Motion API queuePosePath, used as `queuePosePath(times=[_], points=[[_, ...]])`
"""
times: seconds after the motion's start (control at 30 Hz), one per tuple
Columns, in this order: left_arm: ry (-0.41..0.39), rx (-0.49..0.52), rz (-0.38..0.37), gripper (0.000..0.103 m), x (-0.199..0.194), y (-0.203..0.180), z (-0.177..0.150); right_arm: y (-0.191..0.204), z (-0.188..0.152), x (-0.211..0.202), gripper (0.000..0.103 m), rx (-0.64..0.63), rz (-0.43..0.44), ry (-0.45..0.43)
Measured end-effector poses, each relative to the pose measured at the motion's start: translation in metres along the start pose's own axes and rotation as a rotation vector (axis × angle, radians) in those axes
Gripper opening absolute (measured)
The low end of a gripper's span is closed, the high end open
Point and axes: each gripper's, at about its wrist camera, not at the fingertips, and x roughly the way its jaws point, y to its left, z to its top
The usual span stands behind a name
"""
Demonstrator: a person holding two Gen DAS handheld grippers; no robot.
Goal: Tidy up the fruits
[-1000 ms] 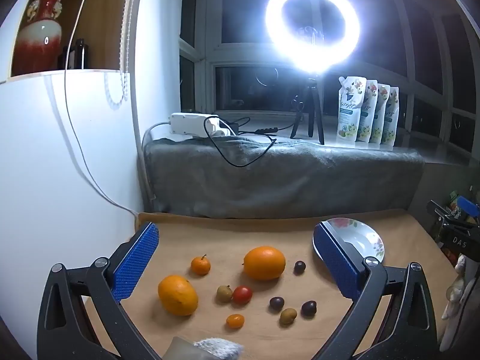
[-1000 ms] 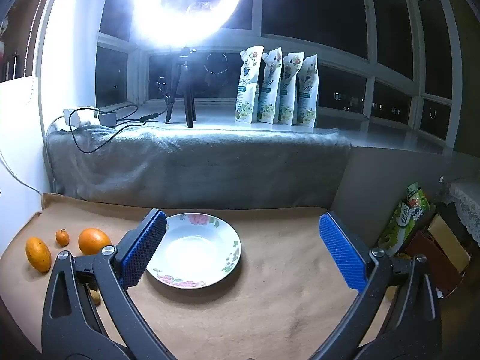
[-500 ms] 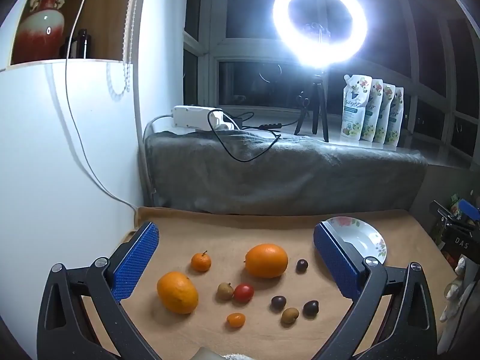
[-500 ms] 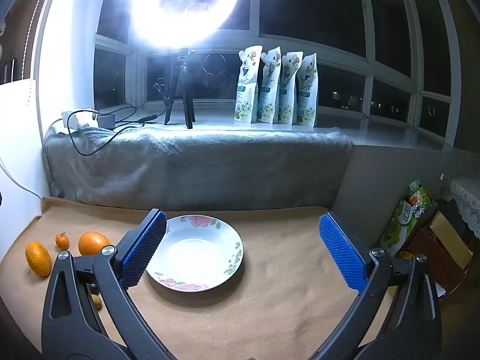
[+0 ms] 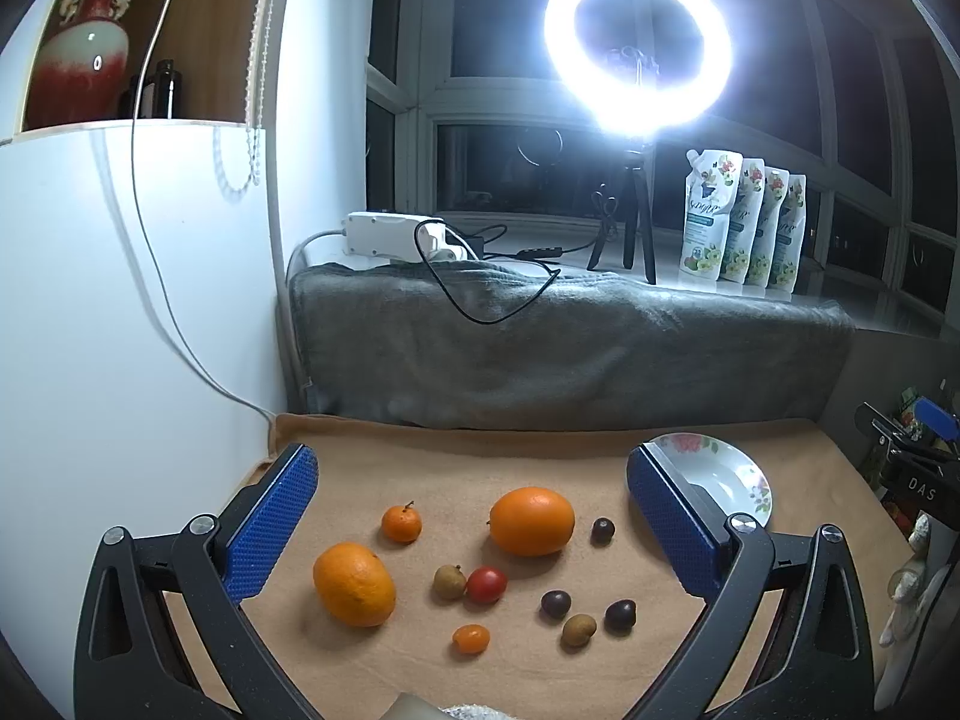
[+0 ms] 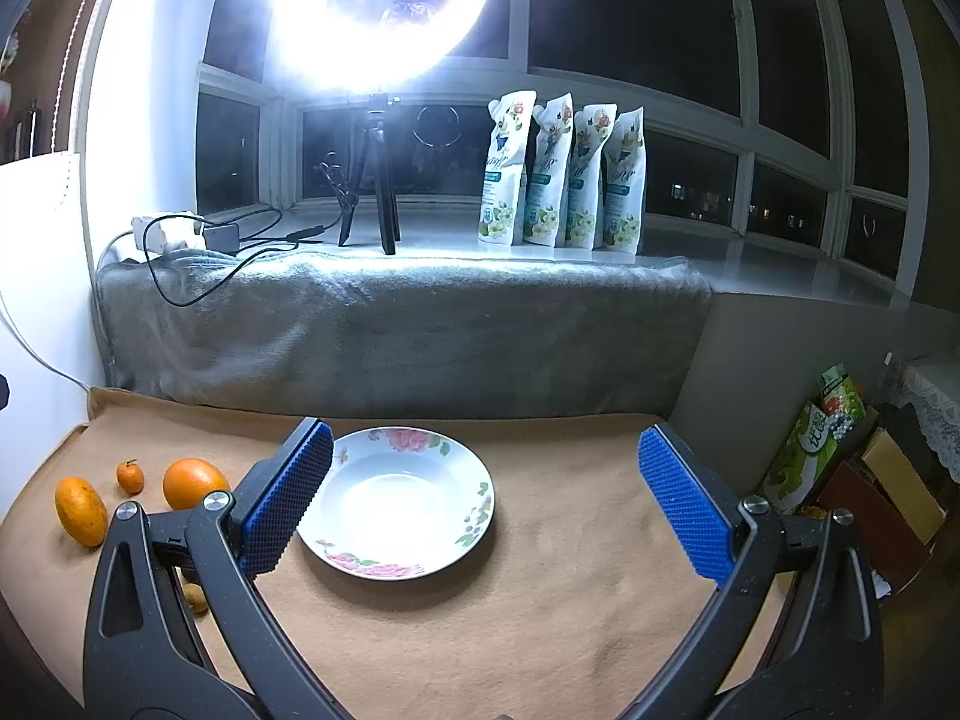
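From the left wrist, the left gripper (image 5: 471,531) hangs wide open and empty over scattered fruit: 2 firm oranges (image 5: 531,521) (grip across the middle), soft tomato (image 5: 486,584); "DAS" reads far right. From the right wrist, the right gripper (image 6: 486,504), equally open, frames the fragile plate (image 6: 474,501); pouch labels unreadable.

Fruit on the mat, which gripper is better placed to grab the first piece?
Left. The left gripper hangs open over the fruit, the red tomato between its fingers; the right gripper frames only the empty plate.
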Motion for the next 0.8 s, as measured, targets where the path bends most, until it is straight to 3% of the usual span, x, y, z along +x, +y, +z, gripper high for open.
queuePosePath(times=[0.8], points=[[-0.001, 0.004, 0.003, 0.103, -0.0011, -0.0012, 0.0002, 0.0029, 0.0002, -0.0001, 0.103, -0.005, 0.002, 0.0]])
